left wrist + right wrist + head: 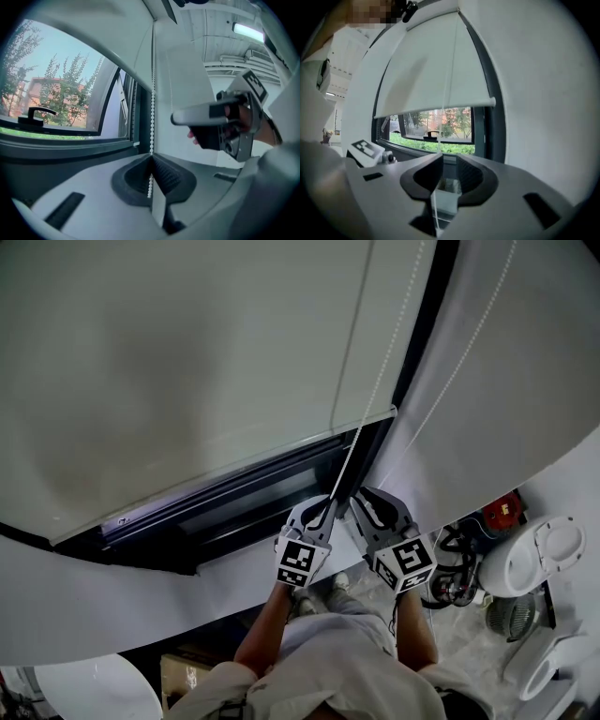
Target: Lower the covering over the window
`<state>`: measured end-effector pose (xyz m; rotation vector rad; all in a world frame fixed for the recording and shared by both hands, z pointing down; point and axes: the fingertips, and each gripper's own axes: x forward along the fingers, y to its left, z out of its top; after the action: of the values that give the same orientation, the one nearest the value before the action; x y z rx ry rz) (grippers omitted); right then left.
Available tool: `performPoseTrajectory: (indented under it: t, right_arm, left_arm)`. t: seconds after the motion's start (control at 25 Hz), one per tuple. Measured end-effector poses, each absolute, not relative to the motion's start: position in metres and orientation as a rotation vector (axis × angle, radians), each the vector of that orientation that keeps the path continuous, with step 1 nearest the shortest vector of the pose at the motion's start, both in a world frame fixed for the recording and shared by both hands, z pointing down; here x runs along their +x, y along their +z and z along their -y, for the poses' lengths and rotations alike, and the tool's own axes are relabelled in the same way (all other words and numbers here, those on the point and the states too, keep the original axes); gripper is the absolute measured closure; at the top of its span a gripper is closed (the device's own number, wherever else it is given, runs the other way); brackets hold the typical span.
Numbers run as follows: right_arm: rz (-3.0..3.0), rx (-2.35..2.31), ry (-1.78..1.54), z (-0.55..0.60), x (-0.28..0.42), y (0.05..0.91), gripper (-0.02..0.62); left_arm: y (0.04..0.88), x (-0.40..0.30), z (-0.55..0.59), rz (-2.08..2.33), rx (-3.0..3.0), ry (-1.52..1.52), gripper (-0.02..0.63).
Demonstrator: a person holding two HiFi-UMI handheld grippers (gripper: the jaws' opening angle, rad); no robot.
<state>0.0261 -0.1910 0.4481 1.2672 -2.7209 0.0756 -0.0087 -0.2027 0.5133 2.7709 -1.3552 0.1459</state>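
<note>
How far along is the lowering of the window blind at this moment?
Done: the blind covers the upper, larger part of the window. In hand: the left gripper is shut on the bead chain; the right gripper is open, with the chain passing loose between its jaws. Left: a strip below the bottom bar is uncovered, so more pulling seems needed.

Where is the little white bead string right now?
In the left gripper view the white bead chain hangs beside the dark window frame, pinched in the shut left tool.
</note>
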Motion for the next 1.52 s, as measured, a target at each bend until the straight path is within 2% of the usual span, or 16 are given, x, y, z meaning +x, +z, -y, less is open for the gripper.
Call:
performPoseTrajectory:
  t: [0.24,0.44,0.48,0.52,0.64,1.52]
  right_arm:
    - [2.852,1.235,-0.152,0.199,0.007,0.368,0.512]
    - [2.926,1.205,-0.205,0.205,-0.008,0.341,0.513]
    - [2.933,1.209,-0.206,0.206,-0.01,0.339,0.522]
    - [2.936,1.22,-0.202,0.207,-0.012,0.337,0.561]
    - [2.938,1.266,-0.169,0.212,-0.013,0.339,0.594]
    - [2.879,1.206,0.104,0.245,-0.024,0.43,0.595]
  left_arm:
    - [0.514,-0.01,0.202,1.356,2.765,0.135,0.592]
    - [0.513,-0.009,0.203,1.363,2.768,0.142,0.592]
    - [0.513,-0.009,0.203,1.364,2.77,0.144,0.592]
    - [0.513,-0.008,0.203,1.365,2.772,0.145,0.592]
    - [0.513,-0.007,0.203,1.363,2.773,0.156,0.592]
    - [0.589,-0.013,0.194,1.313,2.609,0.361,0.592]
